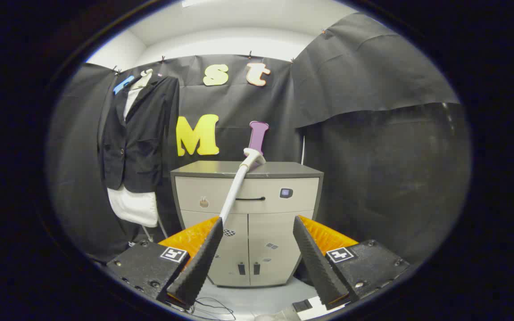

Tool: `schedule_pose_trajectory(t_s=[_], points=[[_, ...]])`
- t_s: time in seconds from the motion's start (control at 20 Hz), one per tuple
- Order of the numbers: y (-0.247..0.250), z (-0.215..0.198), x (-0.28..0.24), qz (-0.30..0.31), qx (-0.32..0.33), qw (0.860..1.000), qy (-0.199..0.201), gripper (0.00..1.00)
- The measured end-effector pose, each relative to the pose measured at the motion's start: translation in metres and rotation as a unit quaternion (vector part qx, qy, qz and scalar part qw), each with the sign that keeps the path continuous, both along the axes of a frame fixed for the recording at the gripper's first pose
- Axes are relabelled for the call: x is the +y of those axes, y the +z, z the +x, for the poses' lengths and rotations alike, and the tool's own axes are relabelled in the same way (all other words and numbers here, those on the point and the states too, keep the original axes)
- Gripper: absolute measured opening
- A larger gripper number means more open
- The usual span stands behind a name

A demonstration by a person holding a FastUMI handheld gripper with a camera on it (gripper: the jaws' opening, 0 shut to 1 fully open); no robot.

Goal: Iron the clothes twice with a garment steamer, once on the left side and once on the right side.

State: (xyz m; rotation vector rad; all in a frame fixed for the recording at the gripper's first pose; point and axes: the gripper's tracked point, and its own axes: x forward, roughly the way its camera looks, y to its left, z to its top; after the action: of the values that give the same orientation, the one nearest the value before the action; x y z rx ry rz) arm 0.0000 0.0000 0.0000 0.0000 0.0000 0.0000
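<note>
A black jacket [138, 133] over a white shirt [134, 207] hangs on the booth wall, up and to the left of my fingers. The white garment steamer [239, 178] rests its head on top of the grey cabinet [279, 169]. Its long white stem slopes down toward me and passes behind my left fingertip [214, 232]. My gripper [257, 221] is open, with a wide gap and nothing between the fingers. It stands well short of the cabinet front and off to the right of the hanging clothes.
The cabinet, with a drawer and two doors [248, 249], stands straight ahead against the black cloth wall. Thin cables [212, 307] lie on the pale floor below my fingers. A black and white object [306, 306] sits near the right finger's base.
</note>
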Motion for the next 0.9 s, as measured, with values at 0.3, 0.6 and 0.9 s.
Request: schedule_pose_trajectory(t_s=[0.3,0.6,0.9], points=[[-0.001,-0.002,0.018,0.004,0.006,1.0,-0.016,0.99],[0.004,0.001,0.026,0.014,0.017,0.999,-0.033,0.98],[0.028,0.034,0.013,0.02,0.028,0.998,-0.043,0.98]])
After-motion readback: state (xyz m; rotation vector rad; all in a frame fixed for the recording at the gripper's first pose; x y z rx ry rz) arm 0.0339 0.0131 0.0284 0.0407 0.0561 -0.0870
